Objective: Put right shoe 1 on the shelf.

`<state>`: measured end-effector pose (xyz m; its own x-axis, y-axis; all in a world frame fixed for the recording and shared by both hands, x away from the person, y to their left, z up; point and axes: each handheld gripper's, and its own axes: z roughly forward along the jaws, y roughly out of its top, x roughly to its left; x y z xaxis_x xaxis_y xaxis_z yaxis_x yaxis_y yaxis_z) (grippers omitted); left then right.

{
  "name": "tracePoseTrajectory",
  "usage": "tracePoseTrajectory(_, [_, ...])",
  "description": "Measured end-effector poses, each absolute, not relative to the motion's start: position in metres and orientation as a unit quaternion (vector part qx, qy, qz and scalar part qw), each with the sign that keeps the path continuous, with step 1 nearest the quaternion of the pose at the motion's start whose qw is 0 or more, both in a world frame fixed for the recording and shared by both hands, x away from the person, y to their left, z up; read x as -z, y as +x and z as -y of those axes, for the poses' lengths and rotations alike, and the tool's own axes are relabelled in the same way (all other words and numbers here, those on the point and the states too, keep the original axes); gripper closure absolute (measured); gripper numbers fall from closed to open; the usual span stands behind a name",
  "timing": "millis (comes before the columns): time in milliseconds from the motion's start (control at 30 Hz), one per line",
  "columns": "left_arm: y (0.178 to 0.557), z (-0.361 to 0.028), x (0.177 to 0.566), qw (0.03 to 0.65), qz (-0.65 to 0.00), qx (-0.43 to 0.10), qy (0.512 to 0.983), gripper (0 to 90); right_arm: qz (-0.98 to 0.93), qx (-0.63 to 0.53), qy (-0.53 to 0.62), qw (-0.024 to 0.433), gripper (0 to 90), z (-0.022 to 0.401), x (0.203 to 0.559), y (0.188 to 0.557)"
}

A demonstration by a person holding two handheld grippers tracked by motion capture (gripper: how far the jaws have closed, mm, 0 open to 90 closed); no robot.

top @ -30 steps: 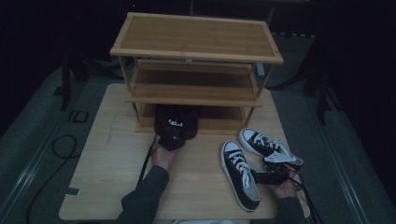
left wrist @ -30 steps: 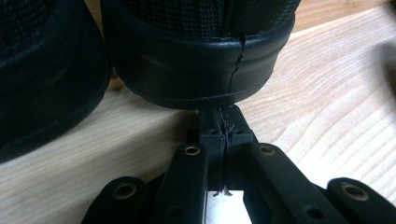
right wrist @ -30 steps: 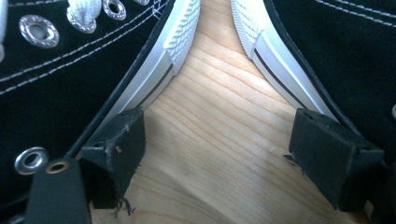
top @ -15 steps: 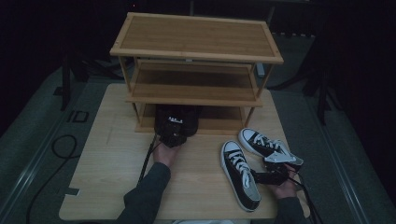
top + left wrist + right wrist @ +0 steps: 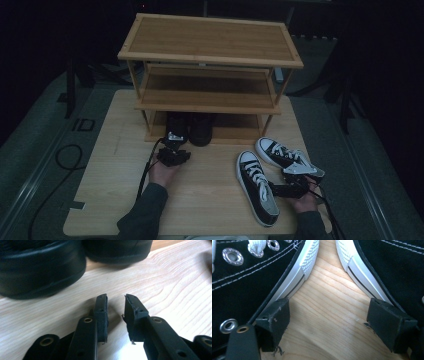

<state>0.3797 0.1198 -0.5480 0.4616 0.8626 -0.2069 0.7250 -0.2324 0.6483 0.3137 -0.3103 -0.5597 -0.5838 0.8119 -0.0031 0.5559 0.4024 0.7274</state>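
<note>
A pair of black shoes (image 5: 191, 128) stands on the bottom shelf of a wooden shoe rack (image 5: 210, 42). My left gripper (image 5: 174, 145) sits just in front of them on the table. In the left gripper view its jaws (image 5: 116, 300) have just been opening, with nothing between them, and the black shoes (image 5: 37, 267) lie close ahead. Two black-and-white sneakers (image 5: 257, 187) (image 5: 285, 157) lie at the front right of the table. My right gripper (image 5: 282, 186) rests between them. It stands open (image 5: 329, 315) over bare wood, one sneaker (image 5: 249, 277) beside its left jaw and the other (image 5: 392, 267) beside its right.
The rack stands at the back of a light wooden table (image 5: 120, 200); its middle and top shelves are bare. A black cable (image 5: 65, 160) loops on the grey floor to the left. Dark stands flank the rack on both sides.
My left hand and gripper have drawn back from the black shoes toward the table's front, leaving them on the bottom shelf. The right gripper and the sneakers have stayed put.
</note>
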Motion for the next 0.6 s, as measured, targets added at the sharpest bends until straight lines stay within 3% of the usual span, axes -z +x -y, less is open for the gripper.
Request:
tracePoseTrajectory(233, [0.37,-0.132,0.551,0.348,-0.501,-0.128,0.782,67.3,-0.817,-0.352,0.418,0.182,18.5,0.31,0.56,0.314])
tracePoseTrajectory(600, [0.367,-0.14,0.555,0.369,-0.509,-0.131,0.766,62.4,-0.817,-0.352,0.418,0.182,18.5,0.31,0.56,0.314])
